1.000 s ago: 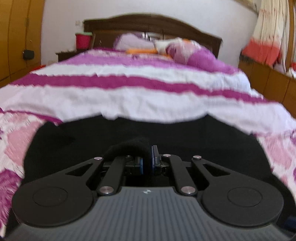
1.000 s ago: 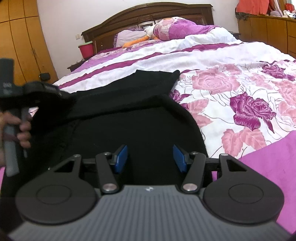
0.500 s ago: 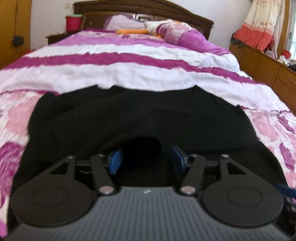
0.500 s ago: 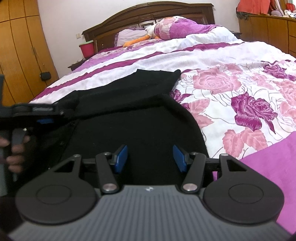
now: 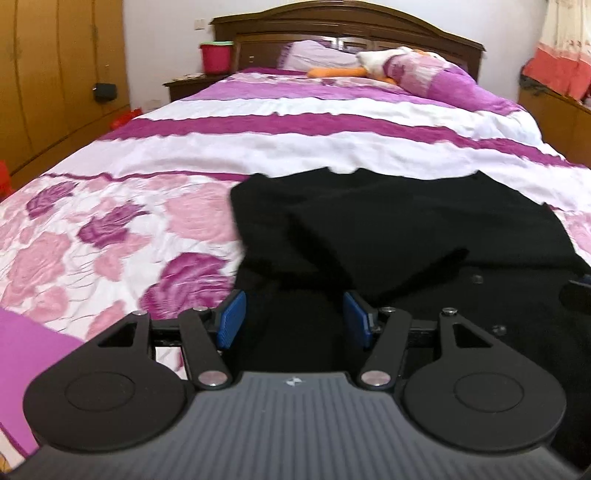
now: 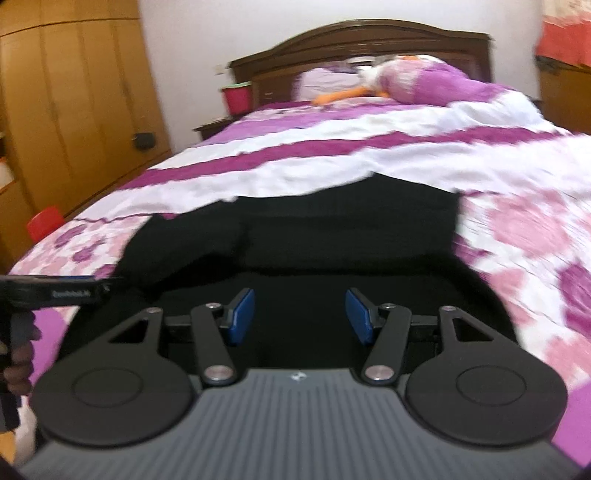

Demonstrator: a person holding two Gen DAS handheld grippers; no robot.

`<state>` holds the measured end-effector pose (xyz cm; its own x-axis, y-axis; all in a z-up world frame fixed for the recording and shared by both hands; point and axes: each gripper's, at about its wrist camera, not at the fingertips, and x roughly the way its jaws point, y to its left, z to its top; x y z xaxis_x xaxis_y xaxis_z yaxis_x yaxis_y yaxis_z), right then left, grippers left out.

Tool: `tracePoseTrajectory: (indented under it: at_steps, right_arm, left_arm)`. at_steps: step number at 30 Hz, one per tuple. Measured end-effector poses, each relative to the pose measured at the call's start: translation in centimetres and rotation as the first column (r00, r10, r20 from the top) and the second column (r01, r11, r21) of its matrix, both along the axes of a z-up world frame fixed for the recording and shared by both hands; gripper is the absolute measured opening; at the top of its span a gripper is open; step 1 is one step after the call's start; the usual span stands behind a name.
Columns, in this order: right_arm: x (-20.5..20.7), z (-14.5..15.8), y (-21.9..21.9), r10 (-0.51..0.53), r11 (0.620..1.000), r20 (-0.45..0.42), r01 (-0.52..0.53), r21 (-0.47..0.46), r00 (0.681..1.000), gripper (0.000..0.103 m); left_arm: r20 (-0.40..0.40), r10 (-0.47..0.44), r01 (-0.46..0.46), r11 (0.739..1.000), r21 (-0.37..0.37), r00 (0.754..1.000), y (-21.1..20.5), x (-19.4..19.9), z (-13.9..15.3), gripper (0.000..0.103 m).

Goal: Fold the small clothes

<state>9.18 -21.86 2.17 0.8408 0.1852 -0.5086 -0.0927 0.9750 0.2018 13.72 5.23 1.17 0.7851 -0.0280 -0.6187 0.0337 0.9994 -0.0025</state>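
The left tool (image 5: 291,319) is seen with its blue pads spread and nothing pinched between them; a second ago those pads were pressed together on a fold of the black garment (image 5: 406,229), so the cloth has been let go and one fold is judged laid down. The tool has also been drawn back and to the left since then, so that flowered bedspread (image 5: 110,236) now fills the left of its view. The right tool (image 6: 300,317) is likewise held spread and empty above the near part of the garment, as it was a second ago.

The garment is shown lying on the bed, doubled over itself, its near part dark beneath both tools and its far edge resting at the first white stripe. A further fold is probably still owed.

On either side of the cloth, open bedspread is left for sweeping a flap across. At the left edge of the right wrist view, a hand (image 6: 16,350) on the other tool's grip is caught. Farther off, the pillows (image 5: 424,74) and headboard (image 5: 351,26) are kept well apart from the work.
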Motion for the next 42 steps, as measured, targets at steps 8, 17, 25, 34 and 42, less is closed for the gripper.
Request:
tracePoseTrajectory:
  at_steps: [8, 17, 25, 34, 42]
  right_arm:
    - [4.0, 0.7, 7.1, 0.184, 0.982, 0.007, -0.184, -0.033, 0.983, 0.057]
    - [7.6, -0.3, 13.4, 0.32, 0.941, -0.033, -0.322, -0.1, 0.947, 0.057]
    - [10.9, -2.0, 14.4, 0.316, 0.939, -0.1, -0.326, -0.109, 0.943, 0.042]
    - [10.6, 1.8, 8.9, 0.202, 0.978, 0.01, -0.203, 0.049, 0.979, 0.01]
    - [9.8, 3.2, -0.4, -0.02, 0.993, 0.025, 0.017, 0.117, 0.999, 0.01]
  left_arm:
    - [-0.023, 0.101, -0.102, 0.995, -0.02, 0.995, 3.3, -0.4, -0.9, 0.065]
    - [-0.045, 0.14, -0.142, 0.989, -0.041, 0.989, 5.0, -0.5, -2.1, 0.065]
    - [-0.038, 0.141, -0.142, 0.989, -0.037, 0.989, 4.8, -0.3, -2.6, 0.065]
    - [-0.005, 0.127, -0.127, 0.991, -0.036, 0.992, 4.0, 0.2, -1.4, 0.065]
    - [0.015, 0.102, -0.101, 0.994, -0.037, 0.995, 2.2, 2.4, -1.4, 0.065]
